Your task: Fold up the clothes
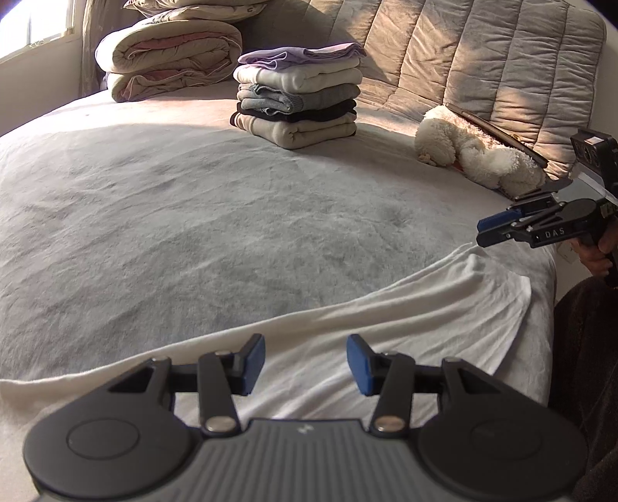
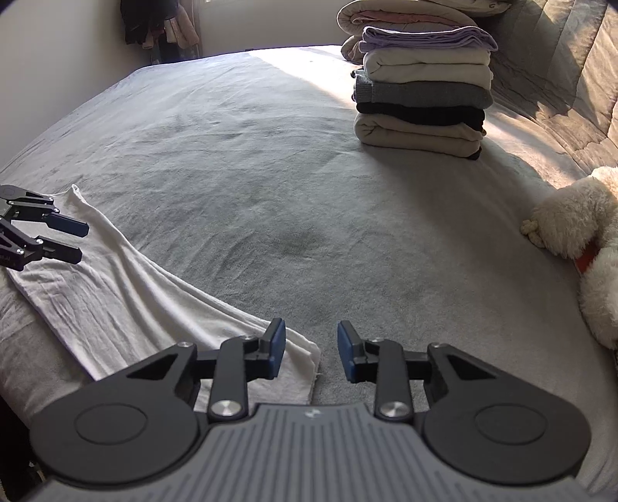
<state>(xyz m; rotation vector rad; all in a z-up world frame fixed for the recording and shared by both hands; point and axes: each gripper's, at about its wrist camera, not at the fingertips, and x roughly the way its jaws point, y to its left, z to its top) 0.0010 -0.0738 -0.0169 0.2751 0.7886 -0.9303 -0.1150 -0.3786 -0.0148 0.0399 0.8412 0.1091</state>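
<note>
**White cloth flat on bed, both grippers empty above it**

Landmark: stack of folded clothes on grey bed cover.

Left wrist view, left to right:
- Far left of stack: window, bright.
- Just left of stack: rolled quilts, piled two high, a third bundle on top.
- Stack itself: lilac on top, then cream, grey, black, beige at bottom. Upright, neat.
- Right of stack: fluffy white toy against padded headboard.
- Well in front of stack, near bed edge: white cloth, spread out in a long strip, wrinkled, one end folded over at right.
- Left gripper over middle of cloth, jaws apart, nothing between pads; contact with cloth not clear.
- Far right, above cloth's right end: right gripper, a hand on its handle.

Right wrist view, left to right:
- Left edge, well left and in front of stack: left gripper over cloth, jaws apart, empty.
- Cloth runs diagonally from there toward bottom centre.
- Right gripper at cloth's near corner: jaws parted, nothing clamped; left pad over cloth edge, right pad over bare bed cover.
- Right of stack: toy at frame edge.
</note>
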